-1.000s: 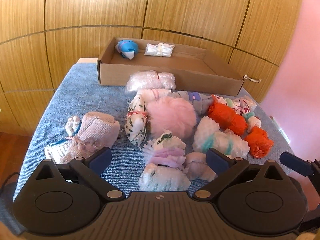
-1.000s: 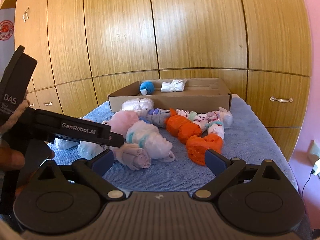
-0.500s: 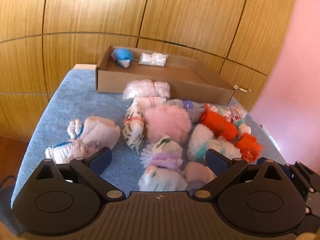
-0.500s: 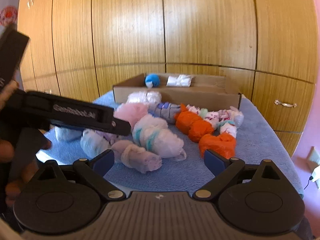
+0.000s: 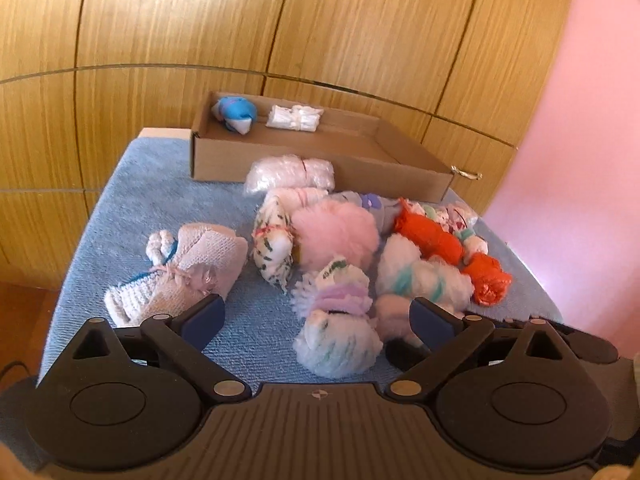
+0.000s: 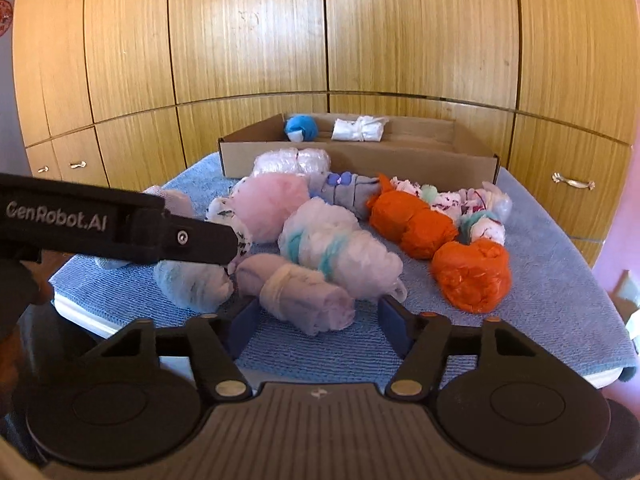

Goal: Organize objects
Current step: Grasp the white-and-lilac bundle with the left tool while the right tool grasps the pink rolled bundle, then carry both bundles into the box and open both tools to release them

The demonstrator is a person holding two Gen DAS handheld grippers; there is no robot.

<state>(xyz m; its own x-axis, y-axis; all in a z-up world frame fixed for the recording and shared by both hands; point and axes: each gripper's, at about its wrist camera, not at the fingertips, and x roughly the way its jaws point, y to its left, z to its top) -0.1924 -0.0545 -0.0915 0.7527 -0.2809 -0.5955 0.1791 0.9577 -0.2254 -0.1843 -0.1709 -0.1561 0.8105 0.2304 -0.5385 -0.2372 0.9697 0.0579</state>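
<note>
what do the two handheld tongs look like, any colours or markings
Both tongs are matte black plastic with ribbed bodies, round side discs, silver pivot screws and dark blue finger pads. The left one's side, seen from the right wrist, carries white "GenRobot.AI" lettering.

Back: wooden cupboard doors [image 6: 248, 40] are seen, fitted with small metal handles [image 6: 573, 181] | Right: a pink wall [image 5: 580, 140] is shown | Floor: brown boards [image 5: 24, 308] are glimpsed | Light: bright daylight is cast

Right tongs [image 6: 314, 320] narrower now, just closing around the pale pink roll [image 6: 296, 294], nearer.
</note>
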